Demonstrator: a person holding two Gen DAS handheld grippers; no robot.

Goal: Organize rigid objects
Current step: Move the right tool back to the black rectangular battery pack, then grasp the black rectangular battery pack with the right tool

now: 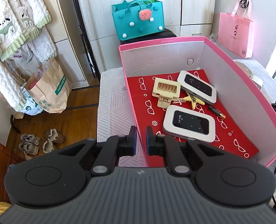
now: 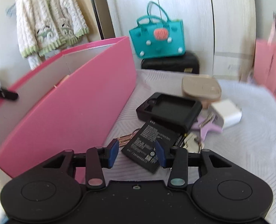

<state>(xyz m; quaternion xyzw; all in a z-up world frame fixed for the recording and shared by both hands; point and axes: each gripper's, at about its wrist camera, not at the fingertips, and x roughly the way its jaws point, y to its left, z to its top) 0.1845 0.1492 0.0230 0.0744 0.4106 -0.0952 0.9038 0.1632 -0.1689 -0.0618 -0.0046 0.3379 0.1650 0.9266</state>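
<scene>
A pink box (image 1: pixel 242 85) with a red patterned floor holds two white wifi routers (image 1: pixel 189 123), (image 1: pixel 197 86), a cream clip (image 1: pixel 165 91), a yellow star clip (image 1: pixel 193 100) and a battery (image 1: pixel 217 112). My left gripper (image 1: pixel 141 140) grips the box's near-left wall, the jaws nearly closed on it. My right gripper (image 2: pixel 137 153) is open over a flat black battery (image 2: pixel 149 147) on the table, to the right of the pink box (image 2: pixel 72 108). Behind it lie a black case (image 2: pixel 169 110), a tan case (image 2: pixel 201 87), a white charger (image 2: pixel 225 114), a purple star clip (image 2: pixel 207 128) and keys (image 2: pixel 192 141).
A teal felt bag (image 1: pixel 138 20) stands on a dark case behind the table. A pink paper bag (image 1: pixel 235 33) is at the far right. Paper bags (image 1: pixel 48 91) and shoes (image 1: pixel 40 141) lie on the wooden floor to the left. A knit garment hangs at left.
</scene>
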